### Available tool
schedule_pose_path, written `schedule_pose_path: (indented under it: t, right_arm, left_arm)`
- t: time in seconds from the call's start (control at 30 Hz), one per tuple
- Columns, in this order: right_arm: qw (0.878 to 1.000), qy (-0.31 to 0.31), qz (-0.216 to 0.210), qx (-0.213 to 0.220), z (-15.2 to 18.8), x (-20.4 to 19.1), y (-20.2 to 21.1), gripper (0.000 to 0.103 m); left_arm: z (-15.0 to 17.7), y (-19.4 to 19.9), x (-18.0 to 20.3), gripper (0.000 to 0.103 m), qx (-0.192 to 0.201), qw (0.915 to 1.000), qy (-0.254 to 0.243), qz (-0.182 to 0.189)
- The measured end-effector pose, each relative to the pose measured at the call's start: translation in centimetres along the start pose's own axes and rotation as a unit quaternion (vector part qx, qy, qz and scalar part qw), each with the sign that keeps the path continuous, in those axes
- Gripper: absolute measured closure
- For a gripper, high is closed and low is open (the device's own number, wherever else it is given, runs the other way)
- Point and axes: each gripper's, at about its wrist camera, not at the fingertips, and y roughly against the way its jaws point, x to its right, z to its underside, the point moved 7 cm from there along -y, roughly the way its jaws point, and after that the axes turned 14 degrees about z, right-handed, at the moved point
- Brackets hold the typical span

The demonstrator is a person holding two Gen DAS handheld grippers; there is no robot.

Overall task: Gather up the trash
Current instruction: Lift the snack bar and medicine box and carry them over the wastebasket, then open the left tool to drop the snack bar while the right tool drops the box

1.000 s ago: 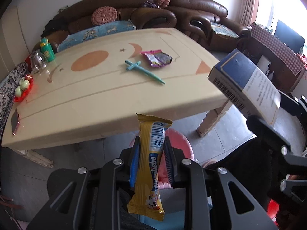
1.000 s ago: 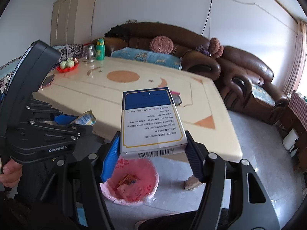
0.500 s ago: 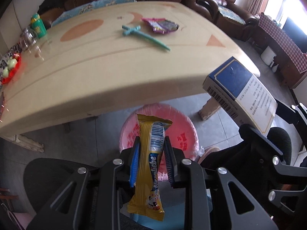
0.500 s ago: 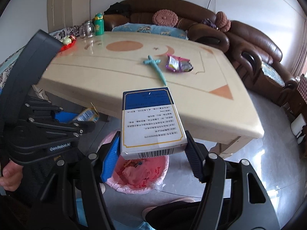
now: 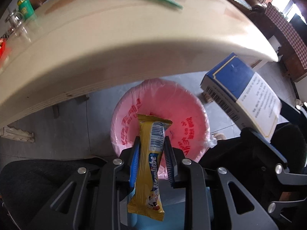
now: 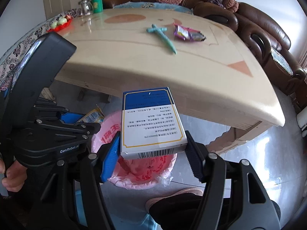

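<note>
On the left, the left gripper (image 5: 150, 148) is closed on a yellow snack wrapper (image 5: 150, 164), pinching it across its middle so that the barcode end sticks up past the fingertips and the printed end hangs below them. It hangs directly above the pink-lined bin (image 5: 159, 118), which stands on the floor just off the near edge of the table (image 5: 115, 44), so the wrapper looks ready to drop. To do this well, keep the wrapper's lower end inside the bin's rim before parting the jaws, since a light, flat wrapper is likely to flutter sideways; a low release over the centre should prevent that. To the right, the right gripper (image 6: 153, 149) is clamped on a blue and white carton (image 6: 151, 120), held by its two long sides near the barcode end, with the blue end pointing towards the table. In the right wrist view the carton covers much of the bin's mouth (image 6: 142, 170), but it appears nearer the bin's right side, so a small shift inward before letting go seems wise. Dropping one item at a time would keep the two tools apart. On the table top, towards its far right corner, a purple wrapper (image 6: 189, 33) and a teal stick (image 6: 163, 37) are yet to be collected.
</note>
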Motion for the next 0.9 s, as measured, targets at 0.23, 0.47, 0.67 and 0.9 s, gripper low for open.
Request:
schedule_pose_path:
  t: [0.23,0.47,0.67,0.9]
  right_arm:
    - [0.999,0.008,-0.008,-0.033,1.2,-0.9,-2.8,0.04]
    - [0.998,0.014,-0.014,-0.064,2.1,-1.6,-6.0,0.04]
    - [0.996,0.024,-0.016,-0.086,2.4,-2.4,-8.4,0.04]
    - [0.993,0.03,-0.023,-0.114,3.1,-3.0,-10.8,0.04]
  left_arm:
    - [-0.1,-3.5,-1.6,0.079,-0.029,0.9994,0.019,0.001]
    - [0.0,-5.4,-2.8,0.079,-0.051,0.998,0.036,0.009]
    - [0.0,-7.6,-3.4,0.079,-0.075,0.996,0.046,0.014]
    - [0.6,-10.4,-5.0,0.079,-0.101,0.9926,0.065,0.019]
